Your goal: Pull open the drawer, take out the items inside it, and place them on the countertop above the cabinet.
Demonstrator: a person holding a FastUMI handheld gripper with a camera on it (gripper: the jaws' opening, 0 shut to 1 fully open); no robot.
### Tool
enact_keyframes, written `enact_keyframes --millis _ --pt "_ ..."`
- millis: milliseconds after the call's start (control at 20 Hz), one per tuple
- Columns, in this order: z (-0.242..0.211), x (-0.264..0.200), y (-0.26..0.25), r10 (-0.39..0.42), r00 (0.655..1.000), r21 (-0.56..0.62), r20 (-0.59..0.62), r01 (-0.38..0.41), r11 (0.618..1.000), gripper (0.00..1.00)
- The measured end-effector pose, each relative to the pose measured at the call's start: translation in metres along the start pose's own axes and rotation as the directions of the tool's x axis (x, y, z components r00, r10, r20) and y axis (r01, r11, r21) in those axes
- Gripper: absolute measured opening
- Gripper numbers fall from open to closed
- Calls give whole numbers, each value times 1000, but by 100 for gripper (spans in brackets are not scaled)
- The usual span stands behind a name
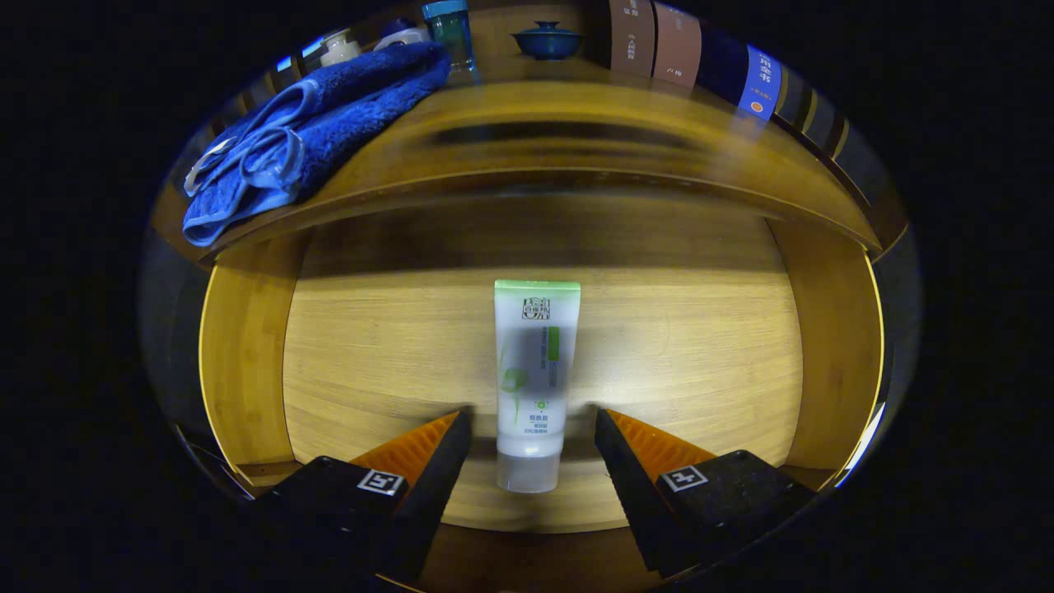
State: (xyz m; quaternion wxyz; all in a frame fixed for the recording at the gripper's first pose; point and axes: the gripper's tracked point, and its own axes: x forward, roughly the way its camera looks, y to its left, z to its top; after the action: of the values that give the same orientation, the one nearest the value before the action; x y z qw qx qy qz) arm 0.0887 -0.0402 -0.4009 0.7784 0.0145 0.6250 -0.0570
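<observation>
The wooden drawer (pixel 247 346) is pulled open below me. A white tube with a green end (pixel 533 379) lies flat on its floor, cap toward me. My gripper (pixel 533 420) is open and lowered into the drawer, one finger on each side of the tube's cap end, with a gap on both sides and no contact. On the countertop (pixel 576 123) above the cabinet, a folded blue towel (pixel 305 132) lies at the left.
Along the back of the countertop stand a teal bottle (pixel 449 29), a dark blue lidded cup (pixel 546 39), small jars (pixel 338 45) and a row of books (pixel 683 58). The drawer's side walls flank the tube.
</observation>
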Motion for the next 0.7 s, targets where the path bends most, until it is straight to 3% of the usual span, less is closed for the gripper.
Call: enact_keyframes --millis 150,300,350,500,700 --pt "-6 8 -2 -23 999 -23 -26 23 999 85" --pt "-5 12 1 -11 1000 -32 -23 10 999 54" --pt "-5 8 2 -11 1000 -39 -21 10 999 54" --pt "-5 9 4 -3 1000 -67 -9 2 998 41" --pt "-3 5 5 2 1000 -84 30 0 996 41"
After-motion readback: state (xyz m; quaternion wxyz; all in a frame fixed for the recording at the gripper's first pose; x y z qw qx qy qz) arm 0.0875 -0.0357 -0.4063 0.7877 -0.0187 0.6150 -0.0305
